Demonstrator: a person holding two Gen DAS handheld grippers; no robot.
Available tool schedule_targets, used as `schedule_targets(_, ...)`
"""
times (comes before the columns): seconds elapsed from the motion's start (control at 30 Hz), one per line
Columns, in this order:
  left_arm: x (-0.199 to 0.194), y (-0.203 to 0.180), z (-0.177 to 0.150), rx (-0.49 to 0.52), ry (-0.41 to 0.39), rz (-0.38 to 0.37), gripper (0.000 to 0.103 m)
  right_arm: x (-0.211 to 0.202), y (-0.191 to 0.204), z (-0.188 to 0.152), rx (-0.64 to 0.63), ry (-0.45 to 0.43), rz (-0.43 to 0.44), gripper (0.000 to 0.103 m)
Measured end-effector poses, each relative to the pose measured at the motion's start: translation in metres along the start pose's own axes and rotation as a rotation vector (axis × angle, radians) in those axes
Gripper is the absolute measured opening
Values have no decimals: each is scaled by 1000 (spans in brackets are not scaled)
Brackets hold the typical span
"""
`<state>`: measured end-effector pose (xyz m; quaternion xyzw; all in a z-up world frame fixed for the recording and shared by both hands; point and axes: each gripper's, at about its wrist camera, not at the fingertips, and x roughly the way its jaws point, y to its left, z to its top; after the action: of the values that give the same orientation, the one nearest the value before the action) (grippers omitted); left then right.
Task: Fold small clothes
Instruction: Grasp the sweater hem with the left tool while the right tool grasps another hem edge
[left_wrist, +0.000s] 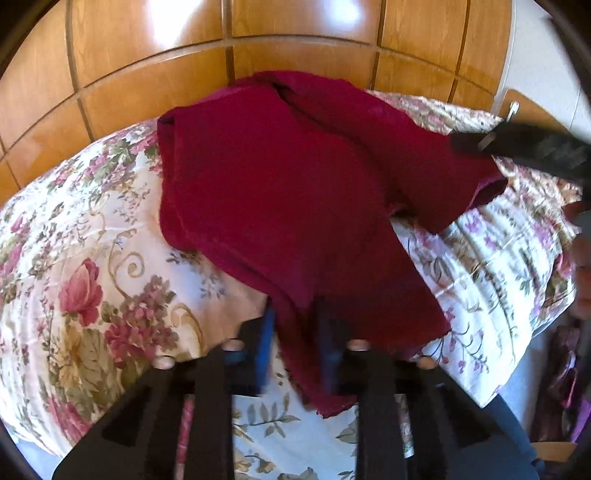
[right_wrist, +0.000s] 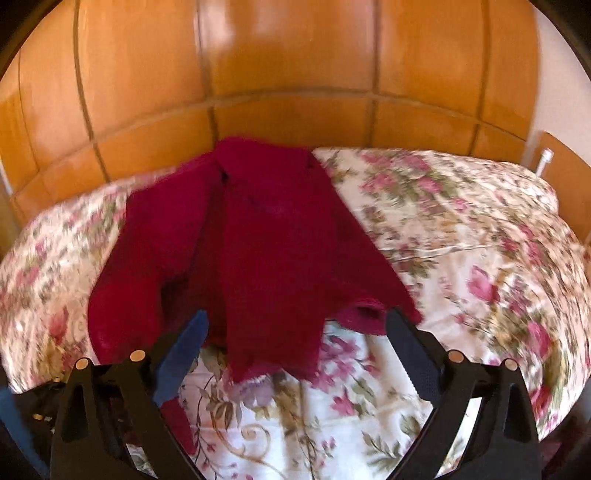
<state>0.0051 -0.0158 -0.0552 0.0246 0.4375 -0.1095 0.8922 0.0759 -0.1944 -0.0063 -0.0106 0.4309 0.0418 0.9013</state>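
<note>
your left gripper (left_wrist: 297, 332) pointed down at the near corner of the dark red garment (left_wrist: 288, 206), which lay spread and rumpled across the floral bedspread (left_wrist: 92, 280). the cloth's lower edge ran between the jaws, which stood close together, though blur kept the pads' contact from being certain (the blue pad on one finger showed just beside the fabric). your right gripper (right_wrist: 295, 325) held its jaws wide apart, one finger on either side of the garment's (right_wrist: 258, 240) ragged near hem, neither pad pressing on it. from the left wrist view, the tip of that right gripper (left_wrist: 517, 144) showed at the garment's far right edge, dark and blurred. behind the bed rose a glossy wooden panelled headboard (right_wrist: 295, 74), the garment's far end reaching up to its base. the bedspread (right_wrist: 461, 240) stretched bare to the right of the cloth.
</note>
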Motion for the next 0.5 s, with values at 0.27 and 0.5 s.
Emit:
schedule_targets(0.27,-44,66,40,-202,-118,-95,9,-5,-11,27,-100,7,64,15)
schedule_targets(0.5,-62,155,92,-420,-241,-13,9,-17,-64,87,-55,-62,66,15)
